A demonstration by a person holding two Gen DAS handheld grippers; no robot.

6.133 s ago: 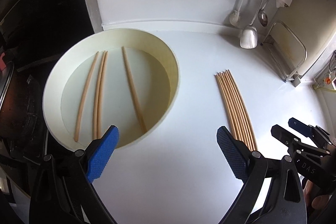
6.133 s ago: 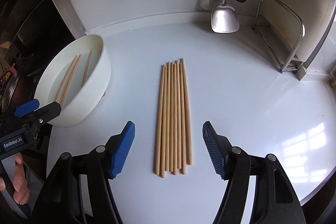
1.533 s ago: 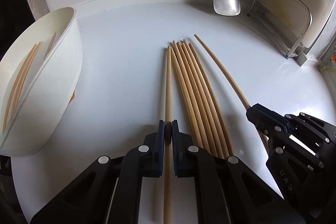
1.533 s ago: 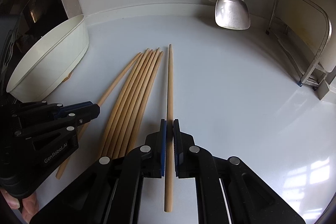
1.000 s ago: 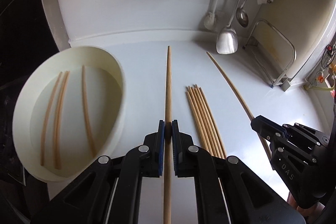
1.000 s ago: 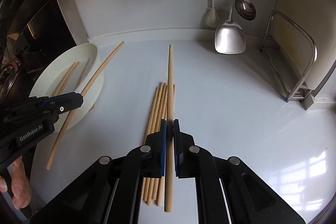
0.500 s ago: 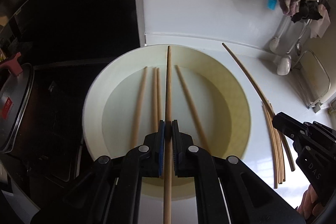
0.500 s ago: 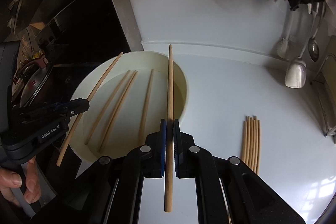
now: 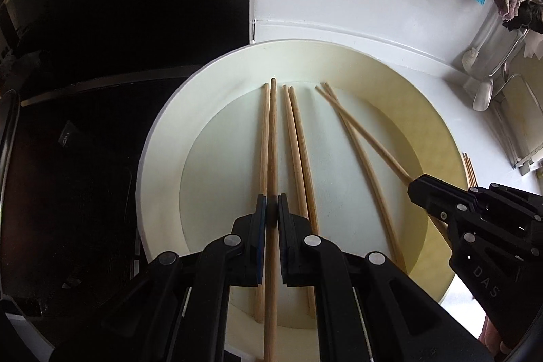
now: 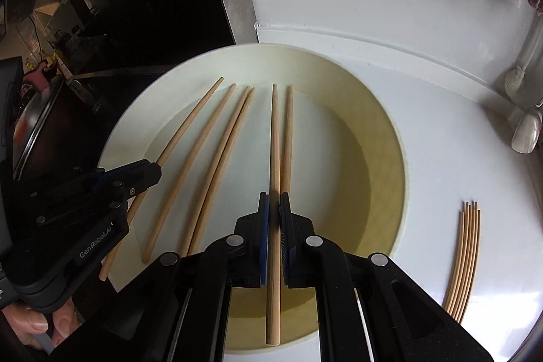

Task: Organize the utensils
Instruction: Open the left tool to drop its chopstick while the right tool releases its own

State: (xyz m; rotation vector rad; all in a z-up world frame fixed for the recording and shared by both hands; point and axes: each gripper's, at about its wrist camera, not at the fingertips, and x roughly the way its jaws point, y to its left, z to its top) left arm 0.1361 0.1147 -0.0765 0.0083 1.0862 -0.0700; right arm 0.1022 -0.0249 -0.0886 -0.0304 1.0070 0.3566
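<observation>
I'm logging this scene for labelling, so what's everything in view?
bowl: one, cream-white, on the counter by the dark stove area
loose chopsticks: four, tan, lying in the bowl
held chopsticks: two, tan, over the bowl, one per gripper
chopstick bundle: about five or six, tan, on the counter right of the bowl
counter: one, white
hanging utensils: a few, pale, far right wall
left hand-held gripper: black, blue pads, shut on a chopstick
right hand-held gripper: the same, shut on the other
</observation>
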